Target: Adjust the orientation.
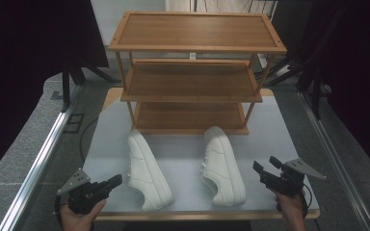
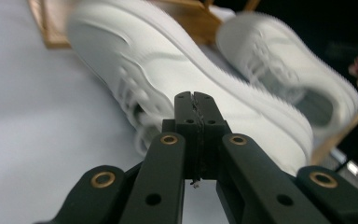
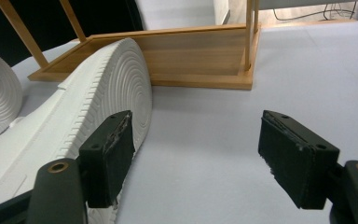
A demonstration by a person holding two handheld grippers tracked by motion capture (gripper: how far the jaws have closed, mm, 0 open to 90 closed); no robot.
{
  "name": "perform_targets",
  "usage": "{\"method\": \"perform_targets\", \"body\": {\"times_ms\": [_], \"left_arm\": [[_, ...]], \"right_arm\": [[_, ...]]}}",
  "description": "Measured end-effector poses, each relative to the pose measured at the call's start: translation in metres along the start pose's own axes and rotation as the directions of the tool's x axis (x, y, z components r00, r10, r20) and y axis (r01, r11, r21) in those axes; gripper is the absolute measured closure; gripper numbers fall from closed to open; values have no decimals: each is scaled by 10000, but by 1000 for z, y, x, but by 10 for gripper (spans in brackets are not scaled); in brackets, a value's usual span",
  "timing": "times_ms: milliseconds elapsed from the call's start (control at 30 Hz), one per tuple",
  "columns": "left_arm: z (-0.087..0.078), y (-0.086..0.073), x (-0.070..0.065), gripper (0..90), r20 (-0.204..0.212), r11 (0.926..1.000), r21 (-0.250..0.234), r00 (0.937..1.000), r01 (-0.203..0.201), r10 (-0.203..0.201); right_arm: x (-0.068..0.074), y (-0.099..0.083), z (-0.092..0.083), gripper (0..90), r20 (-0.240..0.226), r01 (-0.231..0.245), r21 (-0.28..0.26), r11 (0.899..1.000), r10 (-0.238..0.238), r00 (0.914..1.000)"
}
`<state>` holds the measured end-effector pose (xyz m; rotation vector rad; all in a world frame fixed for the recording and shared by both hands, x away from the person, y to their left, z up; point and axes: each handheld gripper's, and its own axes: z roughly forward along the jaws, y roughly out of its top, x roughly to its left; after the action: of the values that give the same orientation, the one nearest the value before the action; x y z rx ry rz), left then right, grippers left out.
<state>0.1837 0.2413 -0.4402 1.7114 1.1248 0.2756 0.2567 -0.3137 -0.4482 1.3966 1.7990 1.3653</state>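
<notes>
Grey felt covered the table (image 1: 183, 163), and the wooden shelf rack (image 1: 192, 72) at its far end served as the marker for everything else. Nearest the person, well short of the rack, the left gripper (image 1: 117, 180) had its jaws pressed together on nothing, pointing at the left shoe (image 1: 147, 171) just beside it. Across from it, the right gripper (image 1: 266, 167) stood with jaws wide apart and empty, close to the right shoe (image 1: 223, 166). Both white shoes lay on the felt just before the rack's bottom shelf, toes toward it, apart from each other. Beyond the rack were dark curtains and stand legs. A likely hazard was that the closed left jaws, pushed on, would shove the shoe sideways instead of gripping it; the smooth sole edge could also slip from the right pads.
</notes>
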Motion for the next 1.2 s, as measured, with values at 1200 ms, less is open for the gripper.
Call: {"method": "perform_targets", "body": {"times_ms": [1200], "left_arm": [[59, -3, -34, 881, 1100, 9903, 1329, 9936, -408, 262]], "right_arm": [[-8, -3, 0, 262, 837, -582, 330, 9978, 553, 9950]]}}
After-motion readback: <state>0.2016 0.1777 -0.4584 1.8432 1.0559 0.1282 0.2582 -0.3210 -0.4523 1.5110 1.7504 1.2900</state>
